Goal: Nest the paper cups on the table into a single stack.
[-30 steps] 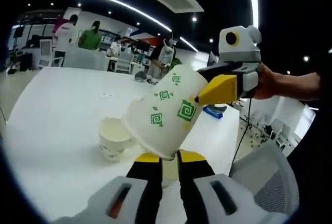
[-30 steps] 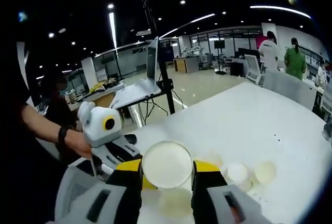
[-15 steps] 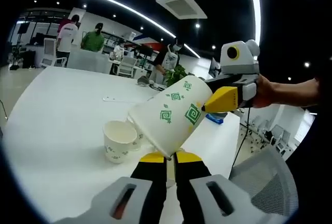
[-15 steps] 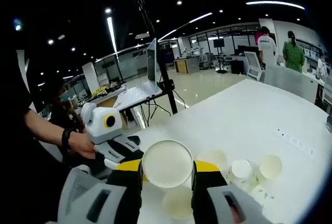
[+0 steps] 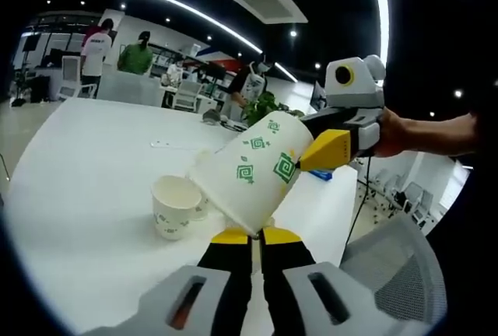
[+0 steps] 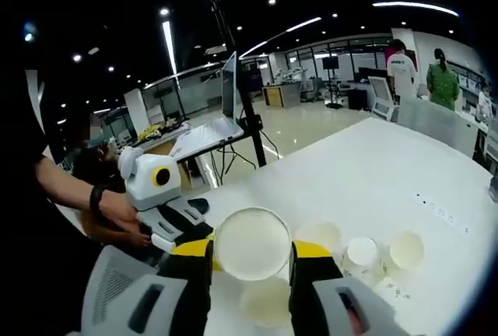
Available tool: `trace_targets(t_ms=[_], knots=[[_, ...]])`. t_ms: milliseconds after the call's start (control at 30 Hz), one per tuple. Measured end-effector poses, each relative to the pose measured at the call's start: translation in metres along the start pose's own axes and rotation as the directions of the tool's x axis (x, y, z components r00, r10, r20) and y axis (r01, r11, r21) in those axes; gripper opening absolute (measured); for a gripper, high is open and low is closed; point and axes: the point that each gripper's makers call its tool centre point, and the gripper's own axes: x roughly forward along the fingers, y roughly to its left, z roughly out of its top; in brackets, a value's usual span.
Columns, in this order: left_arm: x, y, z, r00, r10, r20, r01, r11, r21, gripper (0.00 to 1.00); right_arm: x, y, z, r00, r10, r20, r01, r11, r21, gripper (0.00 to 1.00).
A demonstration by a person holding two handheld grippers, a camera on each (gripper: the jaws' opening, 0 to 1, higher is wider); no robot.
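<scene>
In the left gripper view, the held paper cup (image 5: 250, 173) shows its side: white, printed with green square spirals, lying tilted above the white worktop (image 5: 85, 165) with its narrow base toward the left tongs (image 5: 250, 236). Those yellow-tipped tongs stand close together with the cup's base edge just above them; whether they actually pinch it I cannot tell. The right tongs (image 5: 320, 149) reach in from the right, a hand (image 5: 393, 132) behind them, their yellow tip against the cup's rim end. A second paper cup (image 5: 174, 206) stands upright on the worktop beyond, mouth up, with another cup partly hidden just behind it.

The right gripper view looks straight at the held cup (image 6: 252, 243) end-on as a pale disc pinched between the right tongs (image 6: 252, 252), the print hidden. Past it, the left tongs (image 6: 187, 236) come in from the left, held by a hand (image 6: 120, 210). Further loose cups (image 6: 362, 252) show on the worktop (image 6: 373, 180), some upright, one (image 6: 407, 249) seemingly on its side.
</scene>
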Motion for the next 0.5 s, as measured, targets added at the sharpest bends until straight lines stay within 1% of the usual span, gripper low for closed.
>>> trace_targets(t_ms=[167,300,400,500], knots=[[-0.001,0.002,-0.002,1.000,-0.001,-0.011,0.001,1.000,0.016,0.00,0.000,-0.004,-0.003,1.000,-0.008,-0.006,0.008,1.000,-0.004,0.38],[-0.002,0.002,-0.004,1.000,0.006,-0.027,-0.005,1.000,0.023,0.00,-0.001,-0.012,-0.004,0.999,-0.048,-0.008,0.047,0.998,-0.030,0.38],[-0.004,0.003,-0.005,0.999,0.013,-0.041,-0.012,1.000,0.027,0.00,-0.002,-0.013,0.000,0.998,-0.053,0.016,0.054,0.998,-0.037,0.38],[-0.004,0.002,-0.010,0.998,0.015,-0.061,-0.013,0.999,0.035,0.00,0.000,-0.004,0.002,0.999,-0.028,0.017,0.029,0.998,-0.051,0.37]])
